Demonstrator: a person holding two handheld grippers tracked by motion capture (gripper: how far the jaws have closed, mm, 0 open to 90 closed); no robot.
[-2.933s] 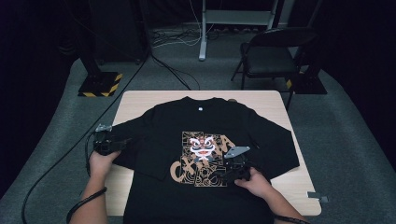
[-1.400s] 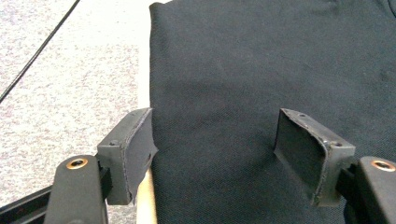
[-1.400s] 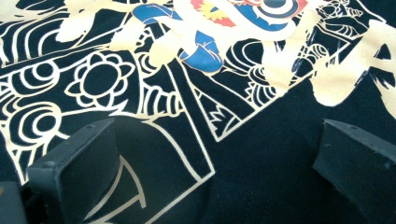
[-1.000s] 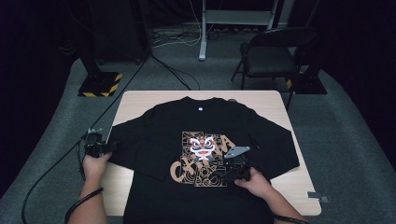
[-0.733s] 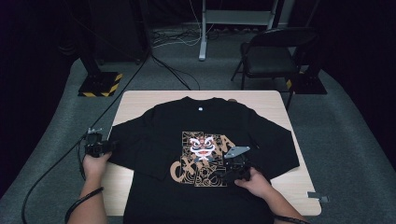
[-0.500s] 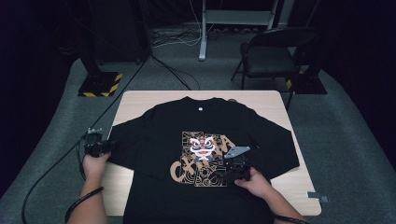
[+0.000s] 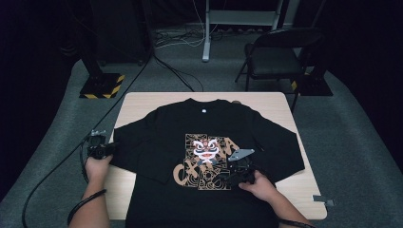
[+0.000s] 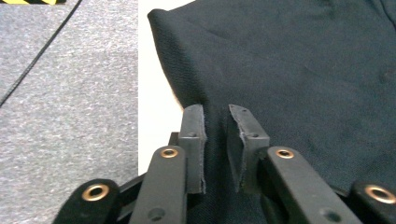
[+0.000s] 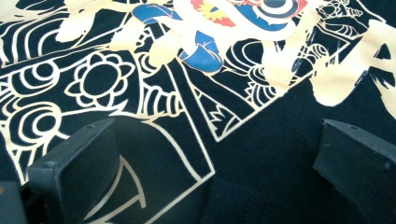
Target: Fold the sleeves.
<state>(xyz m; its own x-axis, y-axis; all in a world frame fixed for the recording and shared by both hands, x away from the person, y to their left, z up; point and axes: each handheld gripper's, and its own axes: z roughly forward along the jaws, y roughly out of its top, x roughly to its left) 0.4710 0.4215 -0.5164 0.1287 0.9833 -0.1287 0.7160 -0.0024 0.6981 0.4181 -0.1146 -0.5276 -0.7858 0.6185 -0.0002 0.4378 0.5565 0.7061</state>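
A black long-sleeved shirt point(image 7: 157, 142) with a gold and white lion print point(image 7: 205, 152) lies flat, front up, on the wooden table point(image 7: 142, 102). My left gripper point(image 7: 108, 149) is at the table's left edge, on the shirt's left sleeve. In the left gripper view the jaws point(image 8: 215, 112) have just been closing, and a fold of the sleeve point(image 8: 280, 70) fills the narrow gap between the pads. My right gripper point(image 7: 228, 173) rests on the lower part of the print. Its jaws point(image 9: 215, 140) stand wide open over the printed cloth point(image 9: 210, 51), with nothing between them.
Grey carpet surrounds the table. Behind the table are a black chair point(image 7: 278, 59) at the right, a stand base with yellow and black stripes point(image 7: 100, 85) at the left, and a metal post point(image 7: 207, 28). A cable point(image 7: 57, 171) trails from the left gripper. A small grey piece point(image 7: 323, 200) sits at the table's near right corner.
Since the oldest frame my left gripper has shifted slightly left to the sleeve's outer edge. Over the last second both hands have kept still.
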